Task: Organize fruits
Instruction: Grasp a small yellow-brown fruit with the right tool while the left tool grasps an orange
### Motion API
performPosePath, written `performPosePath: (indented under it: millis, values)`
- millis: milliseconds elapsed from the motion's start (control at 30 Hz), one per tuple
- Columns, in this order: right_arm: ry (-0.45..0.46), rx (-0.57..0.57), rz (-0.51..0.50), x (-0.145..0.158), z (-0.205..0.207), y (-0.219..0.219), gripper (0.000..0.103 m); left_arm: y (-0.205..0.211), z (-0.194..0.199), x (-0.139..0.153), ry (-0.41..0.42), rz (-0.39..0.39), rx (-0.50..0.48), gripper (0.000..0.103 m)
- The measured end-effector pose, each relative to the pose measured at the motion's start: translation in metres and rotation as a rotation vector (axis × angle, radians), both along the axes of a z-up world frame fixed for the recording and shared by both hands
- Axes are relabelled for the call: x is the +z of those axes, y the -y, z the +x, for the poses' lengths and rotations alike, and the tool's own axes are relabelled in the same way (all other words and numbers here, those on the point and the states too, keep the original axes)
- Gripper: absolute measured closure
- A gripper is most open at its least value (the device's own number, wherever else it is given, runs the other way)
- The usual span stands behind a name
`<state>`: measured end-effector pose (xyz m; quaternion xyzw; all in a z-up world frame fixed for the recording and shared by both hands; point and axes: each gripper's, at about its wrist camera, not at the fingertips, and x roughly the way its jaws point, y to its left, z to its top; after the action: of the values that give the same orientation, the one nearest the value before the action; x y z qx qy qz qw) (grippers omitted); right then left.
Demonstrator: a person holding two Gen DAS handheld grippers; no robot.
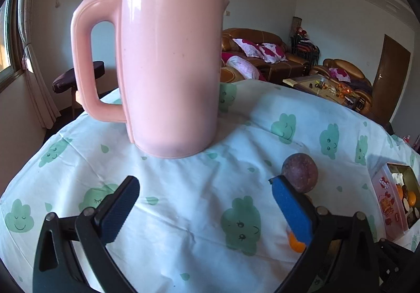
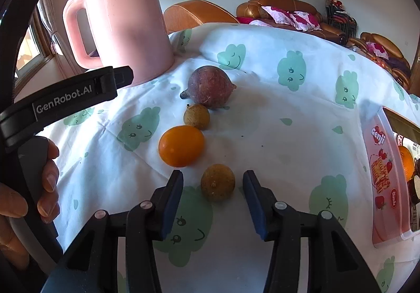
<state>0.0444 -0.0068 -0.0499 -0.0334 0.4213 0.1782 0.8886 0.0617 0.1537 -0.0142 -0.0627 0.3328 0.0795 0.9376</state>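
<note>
— Jaws on the right gripper [image 2: 213, 194] stand apart, straddling the near longan [image 2: 218, 182] without touching it. On the left gripper [image 1: 204, 198] they're spread wide over bare tablecloth [image 1: 183, 182].

— Risks?

— That longan is round and could roll toward the orange fruit [image 2: 181, 145] if one pad [image 2: 173, 196] meets it first. Squeezing hard might crack the skin.

— And afterwards?

— The tin [image 2: 380, 177] sits at the table's right edge, already holding fruit. A loose grip could drop it on the way.
</note>
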Motion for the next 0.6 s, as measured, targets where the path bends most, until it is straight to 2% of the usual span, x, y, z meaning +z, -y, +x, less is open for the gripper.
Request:
performPosePath:
  millis: [33,167,233,333,400,533,600]
  values:
    - [0.002,-0.006,0.006,0.0,-0.001,0.002,0.076,0.004,-0.001,0.0,0.003,0.0,-0.024,0.003]
    - [0.043,-0.065,0.053,0.009,-0.007,0.02,0.075,0.021,-0.002,-0.001,0.0,0.01,-0.133,0.014]
    - [0.101,-0.102,0.059,0.017,-0.015,0.033,0.075,0.033,-0.003,-0.004,-0.022,-0.015,-0.215,0.026]
    - [0.179,-0.154,0.036,0.027,-0.023,0.053,0.075,0.052,-0.004,-0.009,-0.066,-0.061,-0.34,0.029]
    - [0.212,-0.176,0.022,0.031,-0.027,0.065,0.075,0.067,-0.005,-0.012,-0.079,-0.042,-0.401,0.029]
    - [0.23,-0.194,0.017,0.035,-0.029,0.078,0.075,0.093,-0.003,-0.024,-0.128,0.045,-0.449,0.047]
    - [0.219,-0.193,0.026,0.034,-0.027,0.079,0.075,0.093,0.004,-0.03,-0.175,0.039,-0.444,0.054]
